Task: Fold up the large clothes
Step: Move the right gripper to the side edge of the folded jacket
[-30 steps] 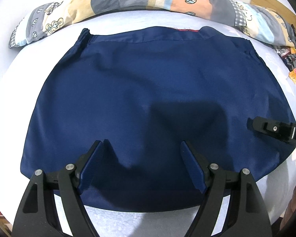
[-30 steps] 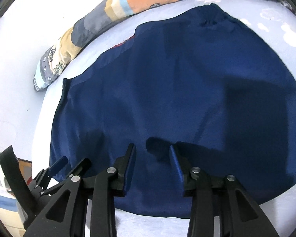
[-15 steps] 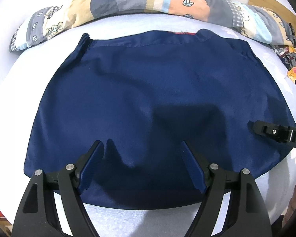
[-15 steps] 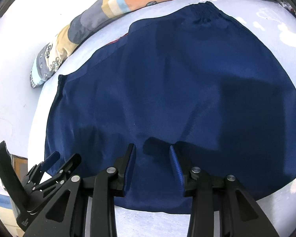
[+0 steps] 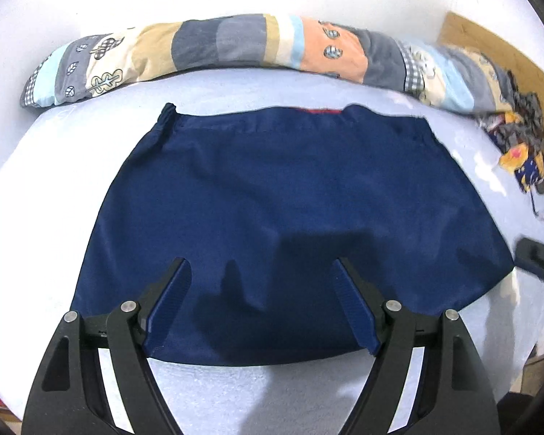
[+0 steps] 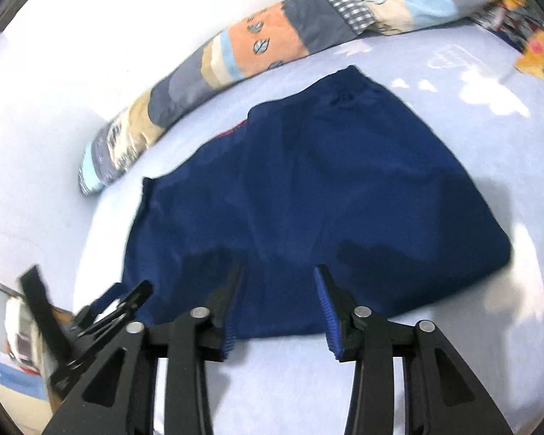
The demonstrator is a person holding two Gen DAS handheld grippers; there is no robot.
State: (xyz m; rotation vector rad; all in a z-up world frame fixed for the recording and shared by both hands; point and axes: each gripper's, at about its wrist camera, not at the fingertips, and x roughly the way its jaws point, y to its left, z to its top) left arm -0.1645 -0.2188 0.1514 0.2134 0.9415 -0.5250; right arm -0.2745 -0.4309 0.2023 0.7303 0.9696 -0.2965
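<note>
A dark navy garment (image 5: pixel 283 199) lies folded flat on the pale sheet, its gathered waistband toward the far side with a thin red strip showing there. In the right wrist view the same garment (image 6: pixel 308 188) fills the middle. My left gripper (image 5: pixel 259 266) hangs above the garment's near part, open wide, nothing between its blue pads. My right gripper (image 6: pixel 279 272) is above the near hem, its jaws opening, with no cloth between them. The right gripper's finger (image 5: pixel 536 259) shows at the garment's right corner in the left wrist view.
A long patchwork bolster (image 5: pixel 235 47) lies along the far side of the bed sheet (image 5: pixel 54 181). A crumpled patterned cloth (image 5: pixel 522 152) sits at the far right beside a wooden board (image 5: pixel 497 47). Furniture shows past the bed's left edge in the right wrist view.
Both grippers have risen and drawn back, so the garment looks smaller and more sheet shows near me. The right gripper's jaws have spread wider. The garment stays flat.
</note>
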